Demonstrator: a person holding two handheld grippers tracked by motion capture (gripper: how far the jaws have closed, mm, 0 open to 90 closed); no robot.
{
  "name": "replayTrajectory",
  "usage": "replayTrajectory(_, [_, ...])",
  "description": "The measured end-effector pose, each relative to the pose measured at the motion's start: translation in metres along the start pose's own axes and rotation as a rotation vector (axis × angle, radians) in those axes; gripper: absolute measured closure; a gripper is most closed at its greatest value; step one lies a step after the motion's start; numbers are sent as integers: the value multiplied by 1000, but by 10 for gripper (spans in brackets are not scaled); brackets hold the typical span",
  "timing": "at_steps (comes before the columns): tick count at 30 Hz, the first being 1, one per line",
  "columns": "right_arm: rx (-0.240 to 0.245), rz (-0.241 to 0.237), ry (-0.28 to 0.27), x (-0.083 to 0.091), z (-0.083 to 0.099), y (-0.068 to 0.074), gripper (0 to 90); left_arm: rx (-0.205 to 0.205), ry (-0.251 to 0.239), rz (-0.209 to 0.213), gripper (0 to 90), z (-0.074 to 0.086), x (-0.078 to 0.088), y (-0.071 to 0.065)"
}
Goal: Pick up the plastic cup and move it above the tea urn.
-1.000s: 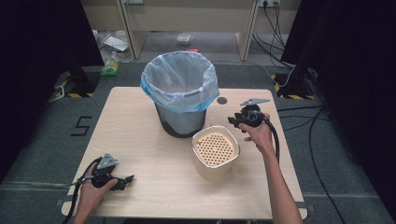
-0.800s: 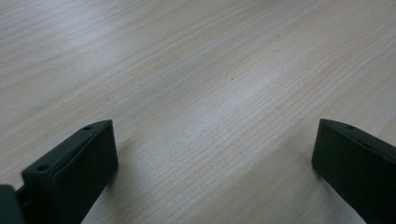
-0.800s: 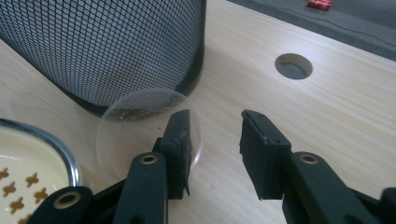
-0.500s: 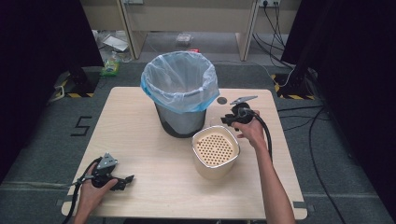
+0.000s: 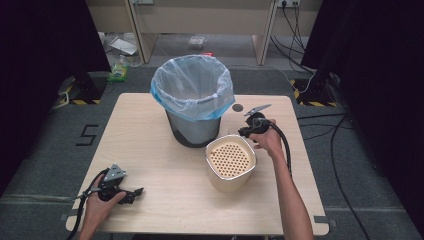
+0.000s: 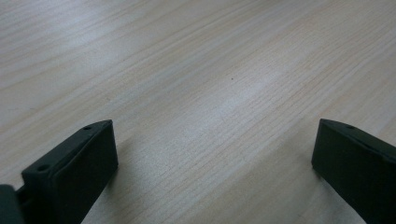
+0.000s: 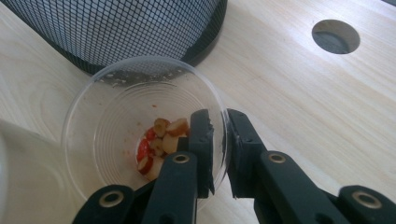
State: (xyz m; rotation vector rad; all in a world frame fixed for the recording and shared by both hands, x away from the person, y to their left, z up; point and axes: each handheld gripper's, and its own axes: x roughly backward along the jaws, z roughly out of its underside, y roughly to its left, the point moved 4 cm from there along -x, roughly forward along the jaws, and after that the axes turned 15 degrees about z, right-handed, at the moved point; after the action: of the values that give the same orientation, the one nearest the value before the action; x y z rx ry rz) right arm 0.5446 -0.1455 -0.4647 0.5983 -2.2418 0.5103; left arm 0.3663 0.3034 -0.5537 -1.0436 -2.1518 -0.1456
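Pinching the rim of a clear plastic cup holding fruit scraps, the right hand-held gripper is clamped beside the mesh, bag-lined bin; lifting and tipping are judged next. The left hand-held gripper rests open-jawed on the bench.

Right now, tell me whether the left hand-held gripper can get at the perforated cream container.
Probably yes. The left hand-held gripper rests open at the near left, and bare wooden table lies between it and the perforated cream container.
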Motion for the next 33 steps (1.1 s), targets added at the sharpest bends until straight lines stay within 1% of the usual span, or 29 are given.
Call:
replayTrajectory(3, [12,12,-13,4,1,-3,852,0,0,0,0,0,0,0])
replayTrajectory(4, [9,17,-47,10,1,-5,872,0,0,0,0,0,0,0])
replayTrajectory(5, [9,17,-47,10,1,-5,872,0,0,0,0,0,0,0])
replayTrajectory(6, [17,35,-56,13,1,-7,873,0,0,0,0,0,0,0])
replayTrajectory(8, [46,97,-61,21,2,-13,873,0,0,0,0,0,0,0])
replayTrajectory(10, [44,125,-84,27,2,-16,873,0,0,0,0,0,0,0])
replayTrajectory(11, [44,125,-84,27,2,-16,873,0,0,0,0,0,0,0])
replayTrajectory(12, [37,139,-97,31,1,-18,873,0,0,0,0,0,0,0])
replayTrajectory(13, [35,166,-121,37,1,-22,873,0,0,0,0,0,0,0])
replayTrajectory(15, [38,191,-138,43,1,-25,873,0,0,0,0,0,0,0])
replayTrajectory(16, [38,191,-138,43,1,-25,873,0,0,0,0,0,0,0])
replayTrajectory(20, [28,221,-168,54,0,-29,873,0,0,0,0,0,0,0])
replayTrajectory(23, [36,253,-188,61,-1,-31,873,0,0,0,0,0,0,0])
replayTrajectory(24, [38,265,-200,66,-3,-32,872,0,0,0,0,0,0,0])
replayTrajectory(26, [33,269,-205,68,-3,-33,872,0,0,0,0,0,0,0])
replayTrajectory(29, [34,280,-222,76,-5,-35,872,0,0,0,0,0,0,0])
replayTrajectory(32, [34,293,-258,86,-8,-37,872,0,0,0,0,0,0,0])
replayTrajectory(33, [34,293,-258,86,-8,-37,872,0,0,0,0,0,0,0])
